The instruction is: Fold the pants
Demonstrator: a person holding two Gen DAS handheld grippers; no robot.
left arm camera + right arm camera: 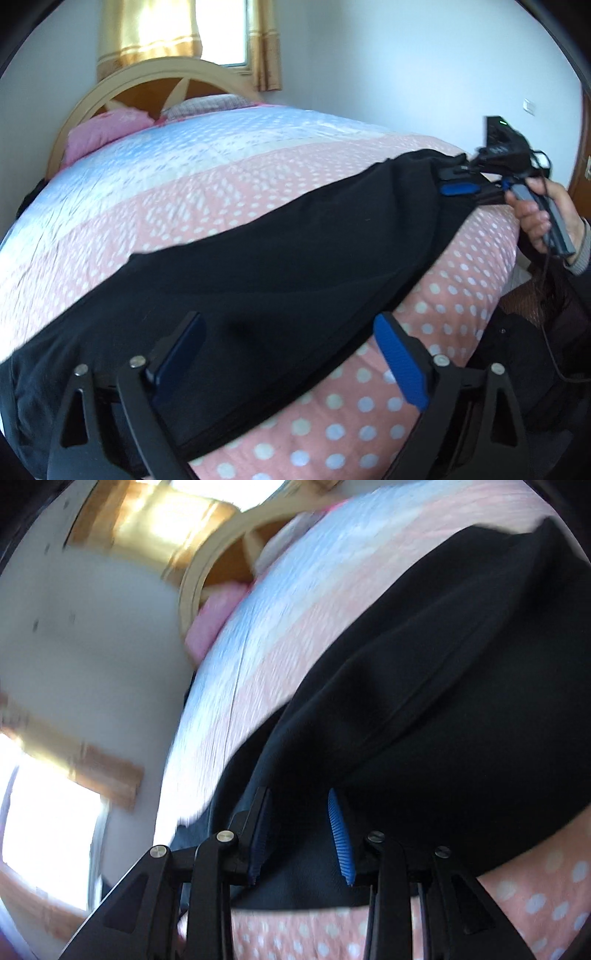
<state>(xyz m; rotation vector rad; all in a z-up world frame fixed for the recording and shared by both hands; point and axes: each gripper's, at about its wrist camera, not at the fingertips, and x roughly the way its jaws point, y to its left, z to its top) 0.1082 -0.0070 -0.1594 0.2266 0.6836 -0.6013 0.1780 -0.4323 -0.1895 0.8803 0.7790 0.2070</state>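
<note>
The pants [280, 251] are lying stretched lengthwise along the near edge of the bed [207, 177], on the dotted quilt [354, 413], with one end under each gripper. The left gripper [291, 354] is being held with its fingers [400, 362] spread wide; the dark cloth is running between them and under the left-hand one, while the right-hand one is over bare quilt just past the cloth's near edge. Nothing is being pinched there.

The right gripper [301, 836] is being held low at the other end, its fingers [340, 838] partly spread with black cloth filling the gap between them. Neither pad appears to be pressing into the cloth, though blur is leaving this unsure. In the left wrist view it is being seen at the far end, gripped by the hand [543, 221].

The step in hand is judged to be taking both ends for a fold. For this to be done well, both layers at each end should be gathered deep between the pads before closing, since a grip on the top layer alone would let the lower one sag. The left fingers would be better shifted so that the cloth edge is sitting fully between them. The ends should then be raised together under light tension, so that the ridge running ahead of the right fingers is being pulled flat rather than folded in.
</note>
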